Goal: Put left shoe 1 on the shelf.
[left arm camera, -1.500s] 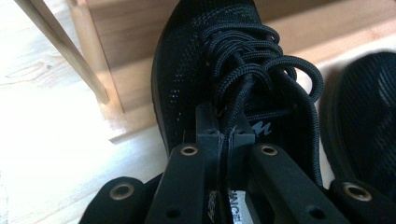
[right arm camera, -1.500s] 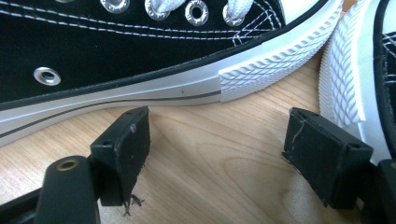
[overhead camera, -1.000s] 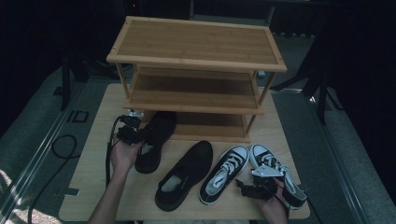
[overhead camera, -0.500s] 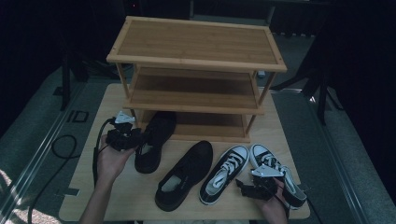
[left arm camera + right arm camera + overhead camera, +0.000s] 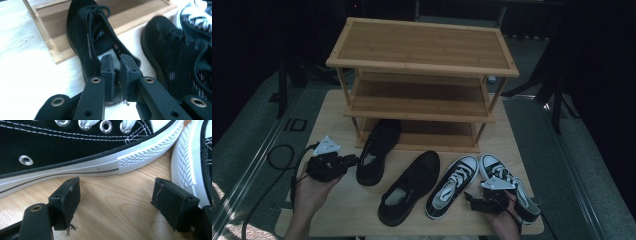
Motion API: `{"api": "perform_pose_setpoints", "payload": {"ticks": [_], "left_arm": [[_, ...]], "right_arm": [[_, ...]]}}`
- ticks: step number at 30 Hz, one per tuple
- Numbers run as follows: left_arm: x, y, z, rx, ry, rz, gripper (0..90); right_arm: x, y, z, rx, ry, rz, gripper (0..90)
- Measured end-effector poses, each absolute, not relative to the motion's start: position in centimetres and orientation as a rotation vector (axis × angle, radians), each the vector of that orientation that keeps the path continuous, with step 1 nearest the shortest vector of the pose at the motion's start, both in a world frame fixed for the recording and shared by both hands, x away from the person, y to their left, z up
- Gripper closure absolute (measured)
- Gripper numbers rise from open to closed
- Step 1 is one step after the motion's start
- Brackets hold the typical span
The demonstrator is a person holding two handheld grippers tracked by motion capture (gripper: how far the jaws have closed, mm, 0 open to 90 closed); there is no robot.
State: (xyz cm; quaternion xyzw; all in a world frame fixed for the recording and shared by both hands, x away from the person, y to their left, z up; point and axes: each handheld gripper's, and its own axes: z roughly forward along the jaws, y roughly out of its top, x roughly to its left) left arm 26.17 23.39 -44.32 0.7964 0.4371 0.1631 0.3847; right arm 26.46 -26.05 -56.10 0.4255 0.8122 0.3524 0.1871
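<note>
A black mesh shoe (image 5: 379, 147) (image 5: 85, 32) lies with its toe under the lowest board of the bamboo rack (image 5: 422, 45). My left gripper (image 5: 353, 160) (image 5: 117, 65) sits just left of its heel. Its jaws have just been closing and stand almost together with a thin slit, and I see nothing pinched between them. A second black shoe (image 5: 409, 187) (image 5: 170, 50) lies in the middle of the table. My right gripper (image 5: 469, 197) (image 5: 116, 197) rests open on the wood between two black-and-white sneakers (image 5: 452, 185) (image 5: 493, 166), with bare table between its pads.
The three-tier rack's (image 5: 47, 20) lower shelves are bare apart from the shoe toe. The wooden table (image 5: 332, 115) has free room at the left and front left. A black cable (image 5: 277, 155) trails off the left edge. Dark stands flank the table.
My left hand and gripper have drawn back to the left and nearer the person, off the black shoe's heel. The shoe stays put. The right gripper has not moved.
</note>
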Motion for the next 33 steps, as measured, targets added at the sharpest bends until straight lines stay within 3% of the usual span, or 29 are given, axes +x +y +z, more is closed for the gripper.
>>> {"api": "perform_pose_setpoints", "payload": {"ticks": [5, 25, 33], "left_arm": [[25.0, 23.8, -45.3, 2.028, 1.126, 0.407, 89.8], [24.6, 21.1, -52.3, 2.248, 1.155, 0.384, 89.8], [25.3, 20.4, -53.4, 2.283, 1.181, 0.367, 89.8]], "right_arm": [[26.5, -26.1, -56.1, 1.197, 2.287, 0.99, 22.4], [26.5, -26.1, -56.1, 1.198, 2.287, 0.991, 22.4], [26.5, -26.1, -56.1, 1.198, 2.287, 0.991, 22.4]]}}
